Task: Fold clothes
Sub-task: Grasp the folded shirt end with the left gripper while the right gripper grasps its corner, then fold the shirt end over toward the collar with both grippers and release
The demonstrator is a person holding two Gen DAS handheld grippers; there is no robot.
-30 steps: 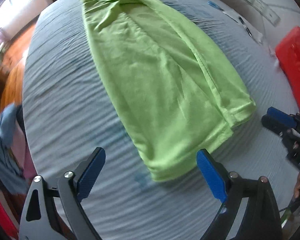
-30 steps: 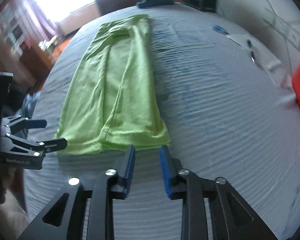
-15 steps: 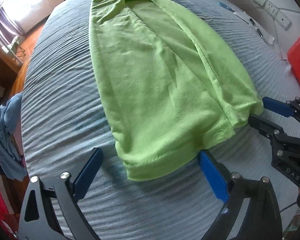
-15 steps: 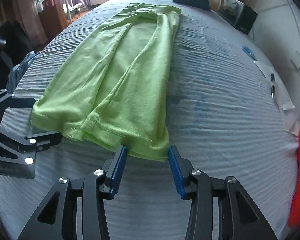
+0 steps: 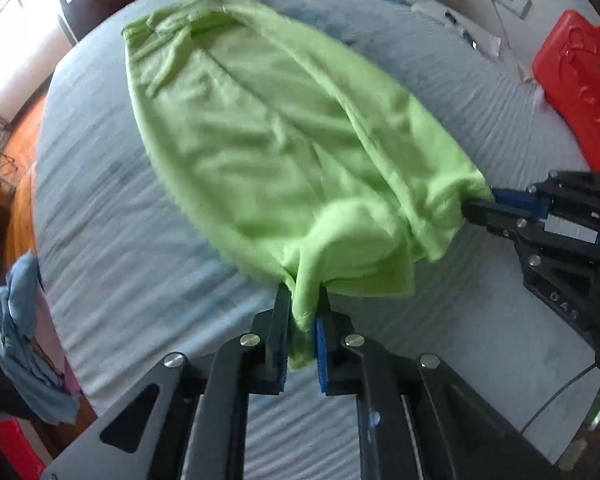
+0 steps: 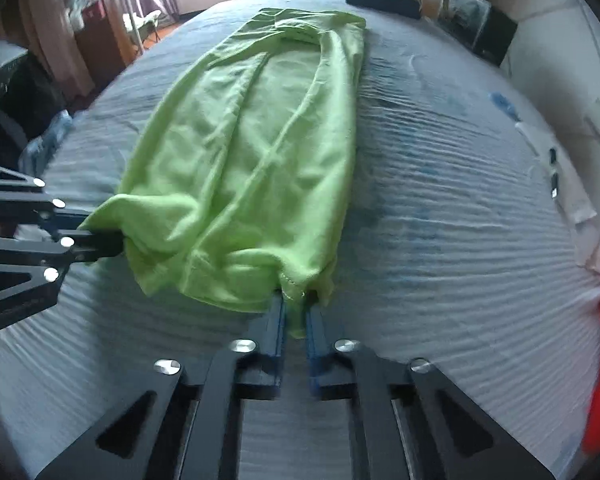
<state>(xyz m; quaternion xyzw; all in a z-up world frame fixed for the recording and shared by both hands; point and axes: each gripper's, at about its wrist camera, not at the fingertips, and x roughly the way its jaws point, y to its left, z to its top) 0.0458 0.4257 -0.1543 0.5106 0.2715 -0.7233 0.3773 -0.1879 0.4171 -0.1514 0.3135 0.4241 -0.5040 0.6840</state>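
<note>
While green garment [image 5: 284,128] lies on bed [image 5: 140,248], L hand-held gripper [image 5: 302,312] & R hand-held gripper [image 6: 296,312] clamp its near hem.

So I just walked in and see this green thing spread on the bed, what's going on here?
A person is folding a lime-green garment laid lengthwise on a bed with a grey ribbed cover, using two handheld grippers. The left gripper is closing on one near corner of the hem, with fabric bunched between its pads. The right gripper is pinching the other near corner. The far end lies flat, so the fold-over hasn't started yet.
</note>
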